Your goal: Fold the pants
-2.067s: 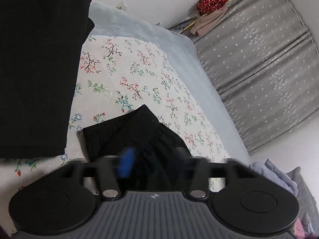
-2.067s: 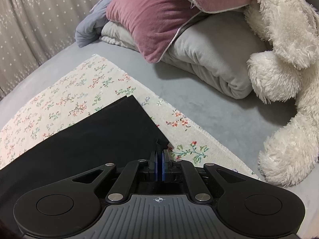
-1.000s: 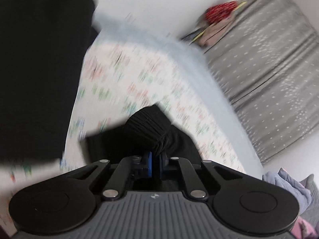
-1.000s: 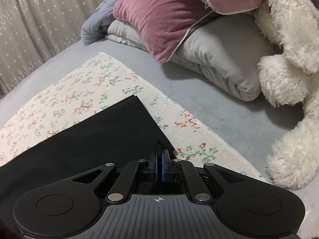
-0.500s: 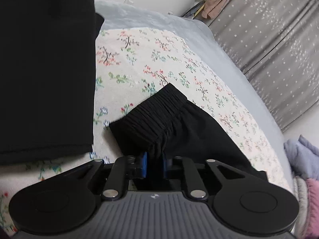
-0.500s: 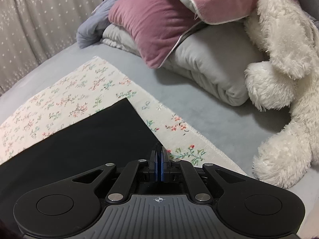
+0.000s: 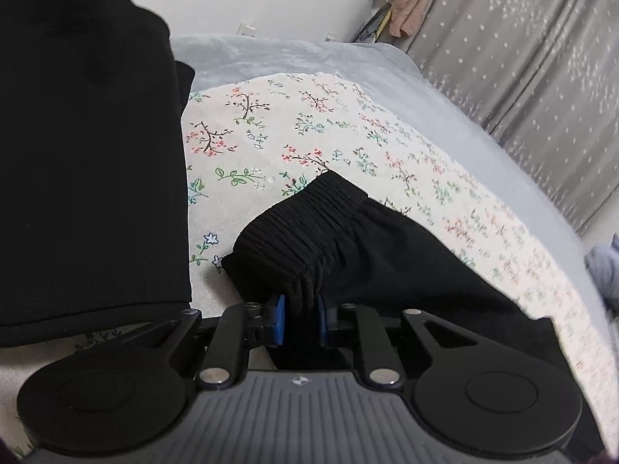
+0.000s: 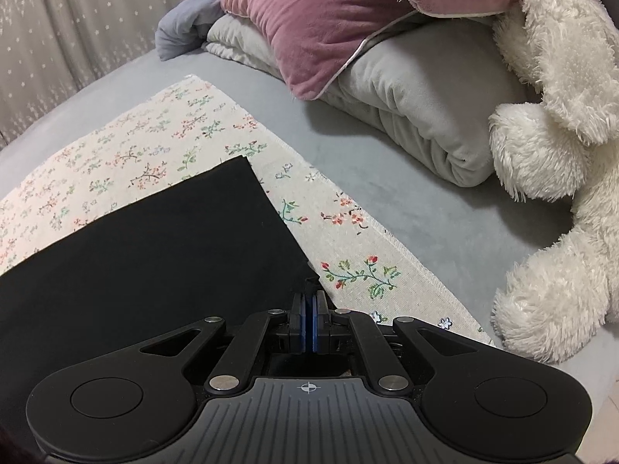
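Bed (image 8: 445, 232): grey sheet, filling both views.
Floral cloth (image 7: 309, 135): spread flat on the bed, under the garment.
Pants (image 7: 348, 247): black, lying on the floral cloth; gathered waistband at 12 o'clock from the left tongs, flat hem corner (image 8: 216, 232) at 11 o'clock from the right tongs.
Plush toy (image 8: 561, 154): white, at 3 o'clock in the right view.
Pink pillow (image 8: 309, 19): at 12 o'clock, atop grey bedding.
Left gripper (image 7: 300, 319): jaws have just been opening, bunched waistband between the pads, which press it.
Right gripper (image 8: 308, 319): pressed together, pinching the pants edge.

A home bedroom: bed (image 8: 425, 232), pillows (image 8: 329, 11), plush toy (image 8: 561, 154), starred curtains (image 7: 522, 58).
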Demonstrator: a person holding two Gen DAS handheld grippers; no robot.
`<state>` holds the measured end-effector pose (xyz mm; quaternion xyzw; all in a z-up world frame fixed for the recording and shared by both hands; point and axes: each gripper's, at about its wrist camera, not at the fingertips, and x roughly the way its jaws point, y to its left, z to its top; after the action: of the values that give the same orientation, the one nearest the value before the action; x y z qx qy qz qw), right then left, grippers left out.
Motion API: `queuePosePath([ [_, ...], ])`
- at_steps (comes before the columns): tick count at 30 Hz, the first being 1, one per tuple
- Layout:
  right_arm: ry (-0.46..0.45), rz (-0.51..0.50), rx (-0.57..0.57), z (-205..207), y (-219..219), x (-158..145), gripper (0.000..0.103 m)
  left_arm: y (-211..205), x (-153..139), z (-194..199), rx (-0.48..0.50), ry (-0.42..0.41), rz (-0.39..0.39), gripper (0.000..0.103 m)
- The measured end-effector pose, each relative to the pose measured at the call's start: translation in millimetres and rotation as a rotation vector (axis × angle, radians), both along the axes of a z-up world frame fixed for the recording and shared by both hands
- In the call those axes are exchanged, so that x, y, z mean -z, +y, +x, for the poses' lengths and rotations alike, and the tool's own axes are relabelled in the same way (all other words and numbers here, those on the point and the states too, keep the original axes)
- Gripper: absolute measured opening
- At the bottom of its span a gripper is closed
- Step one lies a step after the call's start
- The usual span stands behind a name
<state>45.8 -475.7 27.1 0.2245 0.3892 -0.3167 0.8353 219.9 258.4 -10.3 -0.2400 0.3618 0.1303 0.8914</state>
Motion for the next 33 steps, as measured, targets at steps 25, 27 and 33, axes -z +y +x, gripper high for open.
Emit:
queuePosePath([
  [25, 0.033, -0.090, 0.053, -5, -8, -7, 0.038, 15, -26, -21, -0.121, -0.031, 0.015, 0.050],
  [27, 0.005, -0.114, 0.047, -5, -5, -13, 0.038, 11, -33, -24, -0.131, -0.051, 0.034, 0.050],
  [33, -0.093, -0.044, -0.133, 13, 20, -20, 0.052, -43, -38, -26, -0.001, -0.094, 0.128, 0.051],
])
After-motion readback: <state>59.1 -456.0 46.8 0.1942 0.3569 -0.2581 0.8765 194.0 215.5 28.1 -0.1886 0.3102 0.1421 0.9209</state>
